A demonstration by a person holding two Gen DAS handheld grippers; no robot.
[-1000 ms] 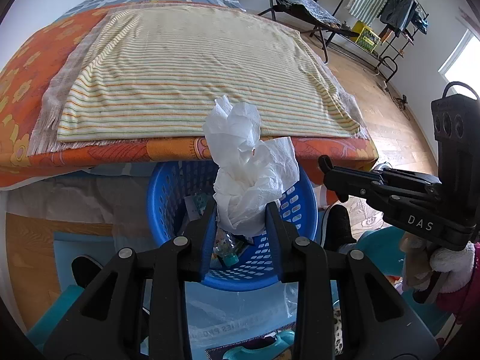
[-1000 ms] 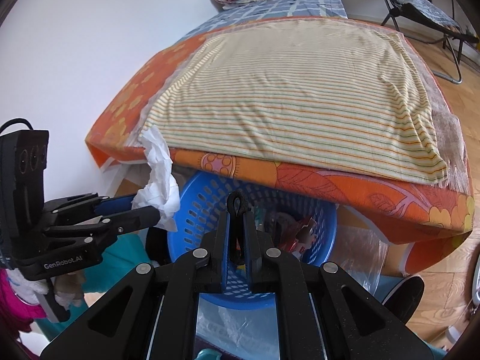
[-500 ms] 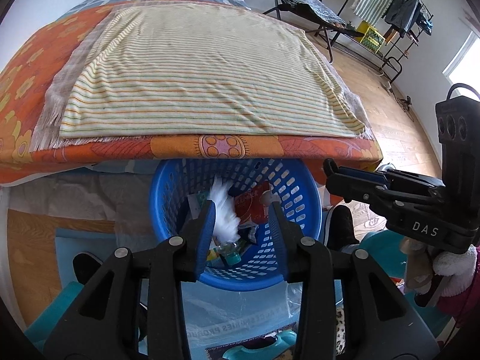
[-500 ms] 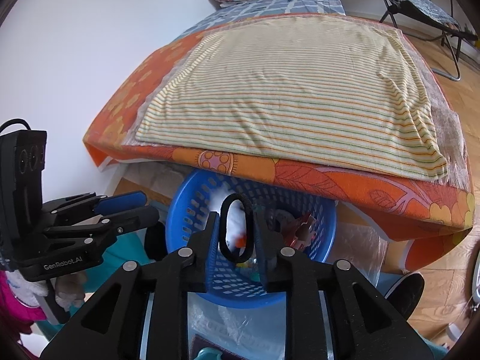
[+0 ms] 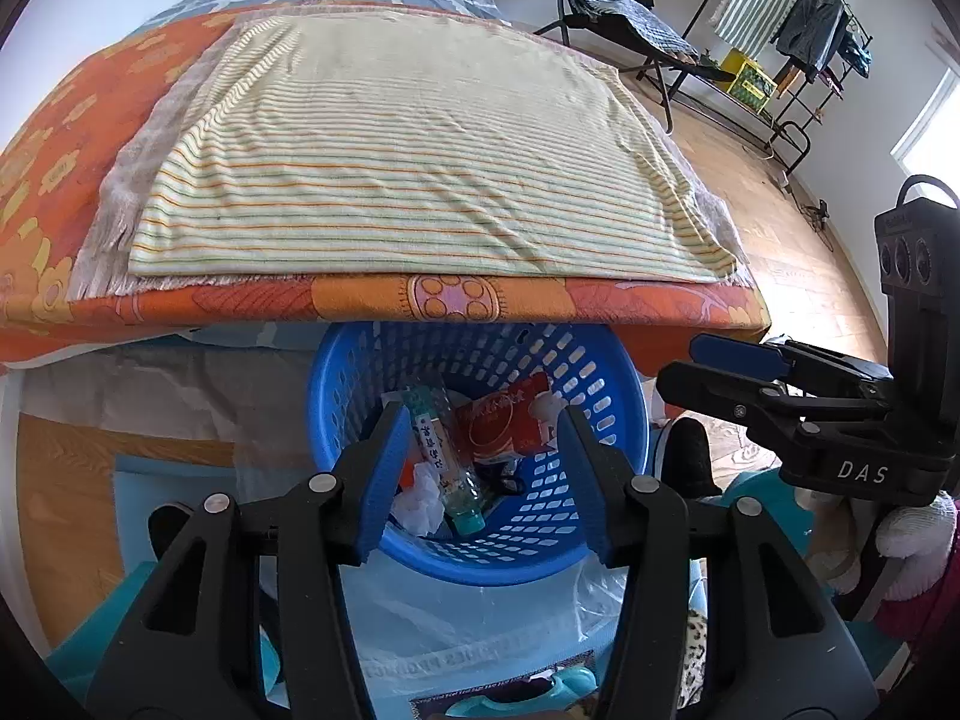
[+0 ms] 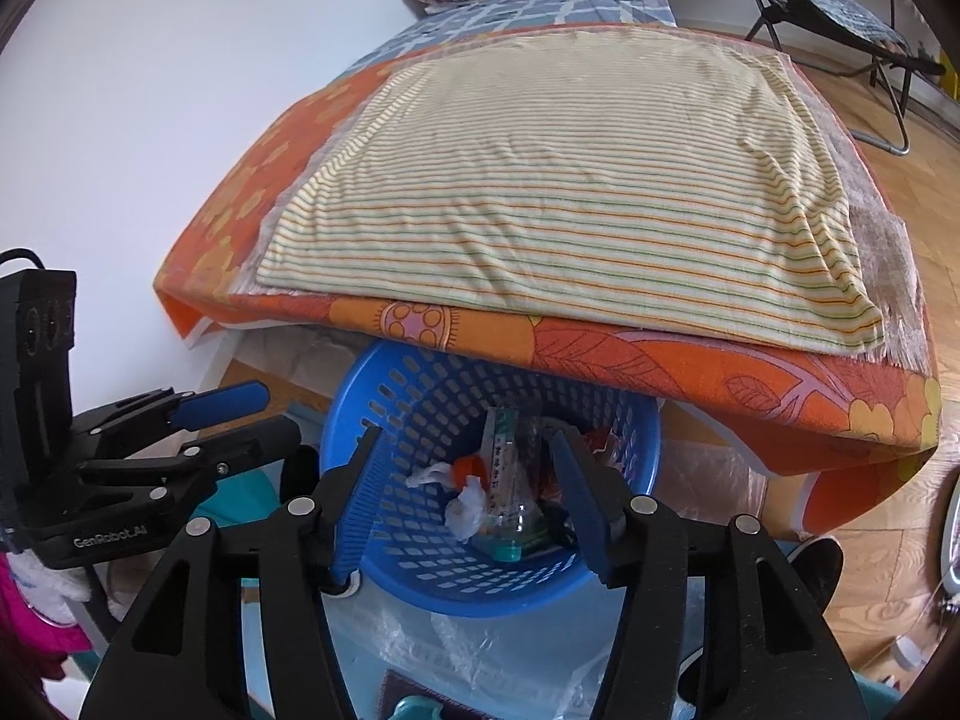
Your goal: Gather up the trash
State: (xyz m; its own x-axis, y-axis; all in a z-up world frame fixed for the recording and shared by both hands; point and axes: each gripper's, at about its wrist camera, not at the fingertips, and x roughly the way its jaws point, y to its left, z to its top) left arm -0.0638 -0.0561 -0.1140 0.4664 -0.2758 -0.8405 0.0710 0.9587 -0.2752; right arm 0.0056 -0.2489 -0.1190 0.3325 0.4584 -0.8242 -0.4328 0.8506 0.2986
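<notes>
A blue plastic basket (image 5: 354, 372) stands on the floor at the foot of the bed; it also shows in the right wrist view (image 6: 408, 384). Inside lie white crumpled tissue (image 5: 420, 501), a clear bottle with a teal cap (image 5: 447, 459) and a red packet (image 5: 501, 426). The tissue (image 6: 468, 504) and bottle (image 6: 507, 492) also show in the right wrist view. My left gripper (image 5: 480, 450) is open and empty above the basket. My right gripper (image 6: 465, 471) is open and empty above it too. Each gripper shows at the side of the other's view.
The bed (image 5: 384, 138) with a striped cloth and orange floral sheet overhangs the basket's far rim. A folding chair (image 5: 618, 6) and a clothes rack (image 5: 804, 30) stand at the back right. Clear plastic sheet (image 6: 480, 648) lies on the floor under the basket.
My left gripper opened and the white tissue dropped into the basket. My right gripper opened from shut and the black ring it held is gone from its jaws.
</notes>
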